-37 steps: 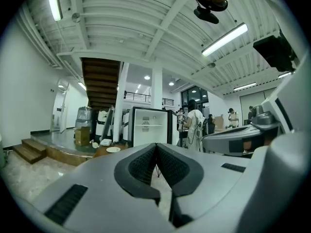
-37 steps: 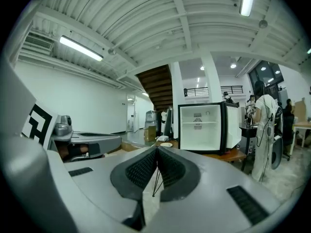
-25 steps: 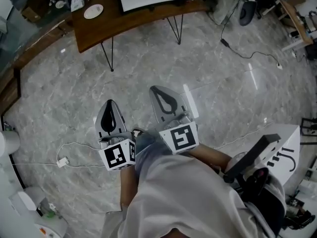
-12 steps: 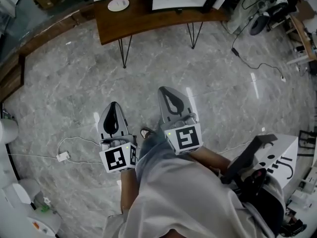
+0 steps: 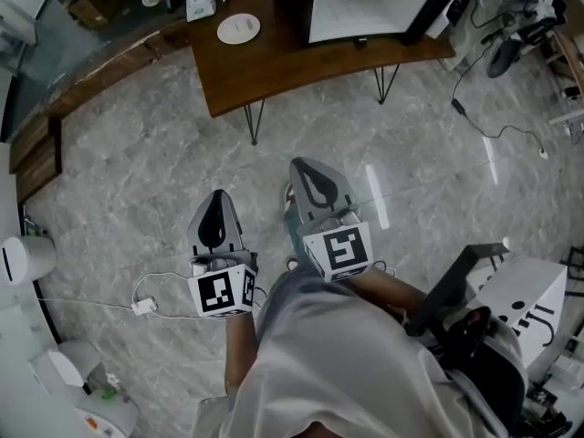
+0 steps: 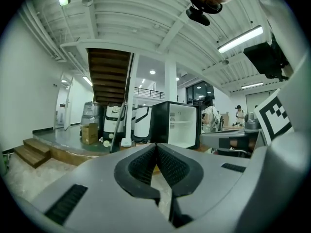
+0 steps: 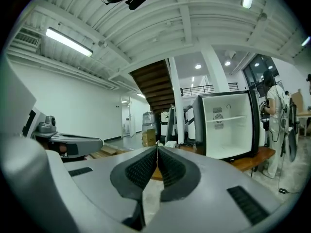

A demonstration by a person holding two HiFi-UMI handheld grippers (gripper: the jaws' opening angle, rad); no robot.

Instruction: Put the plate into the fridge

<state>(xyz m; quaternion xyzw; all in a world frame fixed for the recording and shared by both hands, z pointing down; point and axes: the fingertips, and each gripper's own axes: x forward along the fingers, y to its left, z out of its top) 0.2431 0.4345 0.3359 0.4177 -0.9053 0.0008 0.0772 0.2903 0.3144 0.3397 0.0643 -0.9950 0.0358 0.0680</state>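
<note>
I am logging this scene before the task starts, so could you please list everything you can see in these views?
plate: one, white, on the table, left of the fridge
fridge: one, black outside, white inside, standing open on the table
table: one, brown wood with thin black legs, at the top of the head view
cable: one, white, with an adapter, on the grey marble floor beside the left gripper
left gripper: one, grey, held over the floor, jaws together, nothing between them
right gripper: one, grey, held over the floor, jaws together, nothing between them
</note>
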